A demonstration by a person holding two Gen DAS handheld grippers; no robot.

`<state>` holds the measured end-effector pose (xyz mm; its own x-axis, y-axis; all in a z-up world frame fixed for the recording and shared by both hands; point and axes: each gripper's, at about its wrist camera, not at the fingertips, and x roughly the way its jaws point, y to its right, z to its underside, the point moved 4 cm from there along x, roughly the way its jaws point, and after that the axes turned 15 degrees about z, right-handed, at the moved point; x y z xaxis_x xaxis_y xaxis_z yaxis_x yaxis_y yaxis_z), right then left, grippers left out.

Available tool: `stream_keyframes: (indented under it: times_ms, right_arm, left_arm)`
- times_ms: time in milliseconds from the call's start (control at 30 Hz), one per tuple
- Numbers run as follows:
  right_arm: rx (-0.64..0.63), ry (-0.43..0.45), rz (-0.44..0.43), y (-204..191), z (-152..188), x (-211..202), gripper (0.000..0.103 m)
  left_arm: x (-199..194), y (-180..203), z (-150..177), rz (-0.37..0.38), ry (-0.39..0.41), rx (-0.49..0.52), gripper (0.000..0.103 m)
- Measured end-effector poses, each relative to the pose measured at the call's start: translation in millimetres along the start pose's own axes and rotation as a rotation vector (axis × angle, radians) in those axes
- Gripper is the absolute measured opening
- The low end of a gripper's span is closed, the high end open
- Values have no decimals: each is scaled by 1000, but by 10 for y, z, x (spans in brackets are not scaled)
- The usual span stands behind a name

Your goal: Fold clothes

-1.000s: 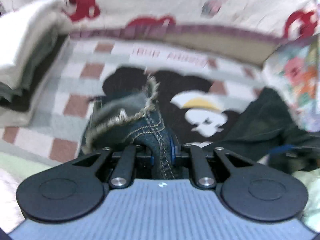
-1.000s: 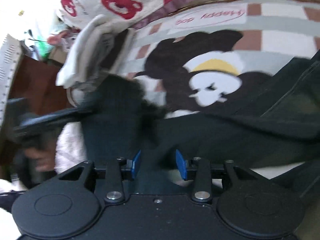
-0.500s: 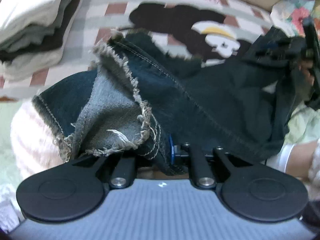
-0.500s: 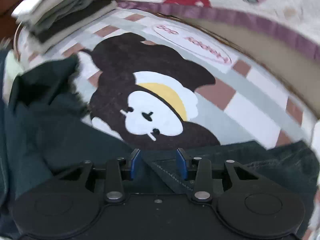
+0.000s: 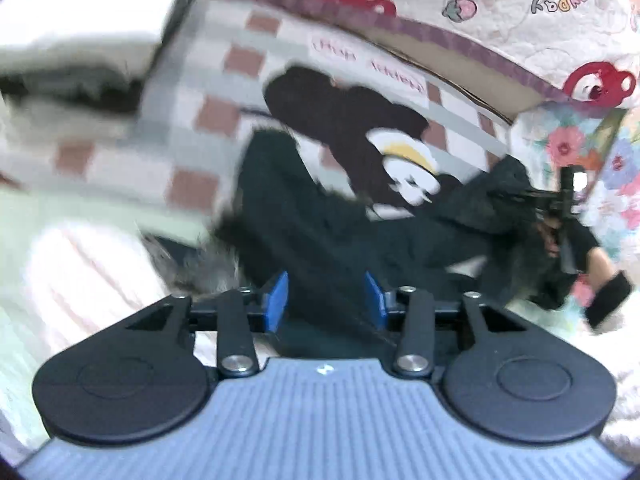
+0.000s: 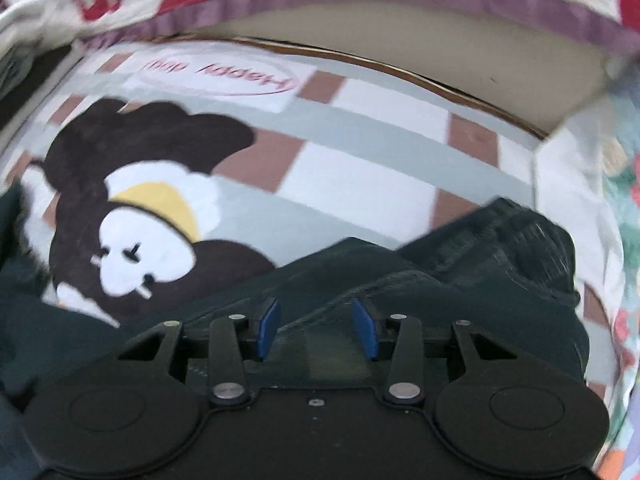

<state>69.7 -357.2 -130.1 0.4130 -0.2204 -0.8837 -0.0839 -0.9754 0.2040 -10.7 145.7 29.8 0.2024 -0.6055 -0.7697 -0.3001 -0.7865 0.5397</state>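
A checked blanket (image 6: 360, 184) in grey, white and brick red, printed with a dark cartoon dog, is covering the bed and carrying everything else. Across its near part a pair of dark blue denim jeans (image 5: 320, 232) is lying stretched from a frayed hem on the left towards a bunched end on the right, rumpled rather than flat, with a raised ridge running through the right wrist view (image 6: 400, 280). At the far left a blurred stack of folded white and dark clothes (image 5: 80, 52) is sitting on the blanket, near the hem. The left claw (image 5: 325, 304) is hovering with its blue pads spread apart and denim showing between them, clamping nothing; the right claw (image 6: 317, 328) is likewise standing open over the ridge of cloth, and in the left view it is showing at the jeans' far end (image 5: 566, 204). Judging from this, the garment is being laid out or released between folds; whether a fold is about to be made or is just set down is not settled here. Any next grasp is calling for a clean pinch on an edge, with both ends handled evenly. The stack and the white bear-print quilt (image 5: 520, 20) behind are crowding the far side of the spread. Blur is hiding how the hem is lying.
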Motion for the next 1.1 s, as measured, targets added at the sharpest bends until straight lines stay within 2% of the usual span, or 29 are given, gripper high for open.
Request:
stream_keyframes:
  times_ms: [33,100,233,367,433,500,633,733,833,933,1000,1100]
  right_arm:
    - [26,-11,-9,60,-6,19,47]
    - [90,-23,-31,168,-39,35,47]
    - [215,-44,-53,363,-152,106,52]
    - [308,-130,-45,583,-262,190,52]
    - [354,-180,-37,714,-318,203,52]
    - [401,-229,-28,844,-373,215,54]
    - [473,-312,7,1145,-501,211,59]
    - [532,-327,16,1278,-576,276,64]
    - [597,-338,4,1275,-622,518,64]
    - [578,-352,74,1155,-636,780,64]
    - [533,-334,144,1066,-644,878,64]
    - [508,-289,187,1004,-671,953,64]
  left_arm:
    - [99,-7,-58,-19,-3,30,50]
    - [296,-21,-174,-57,-9,91,52]
    - [938,-314,-464,-212,-40,208,53]
    - [1474,-785,-702,-182,-126,79,54]
    - [1654,-960,-730,-203,-151,9,54]
    - [1744,-995,-733,-175,-176,-7,55]
    - [1911,-1045,-735,-113,-227,-33,63]
    - [2035,-1082,-738,-66,-265,-52,68]
    - [2090,-1131,-732,-61,-278,-69,68]
    - [2138,-1165,-731,-53,-287,-79,68]
    - [2171,-1187,-730,-48,-293,-86,69]
    - [2219,-1221,-729,-40,-301,-96,69]
